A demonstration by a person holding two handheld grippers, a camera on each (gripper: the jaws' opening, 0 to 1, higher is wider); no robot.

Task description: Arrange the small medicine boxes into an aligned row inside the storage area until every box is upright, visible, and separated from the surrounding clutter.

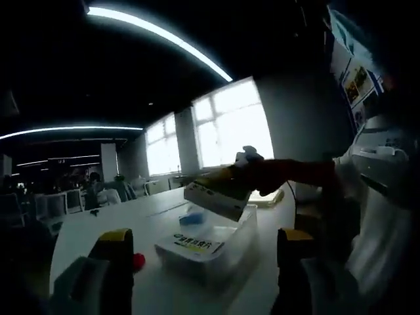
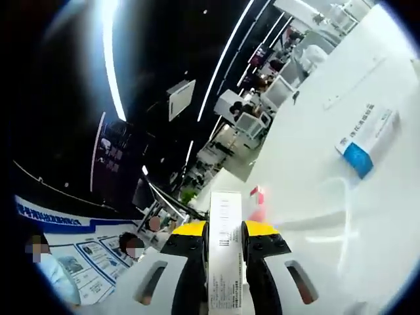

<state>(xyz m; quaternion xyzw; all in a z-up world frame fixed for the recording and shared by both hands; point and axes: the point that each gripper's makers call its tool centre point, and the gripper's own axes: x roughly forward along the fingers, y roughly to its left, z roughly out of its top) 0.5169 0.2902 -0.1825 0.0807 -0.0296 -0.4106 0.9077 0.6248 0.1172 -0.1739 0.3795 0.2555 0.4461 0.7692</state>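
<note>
- Right gripper: jaws clamped on a white medicine box, held edge-on above the clear storage bin.
- Left gripper: jaws spread, holding nothing, low over the white table.
- One box lies flat inside the bin; blue-white box sits loose on the table.
- Risk: narrow edge grip may let the box pivot or slip on release, landing flat instead of upright.

White, blue-cornered medicine box
</note>
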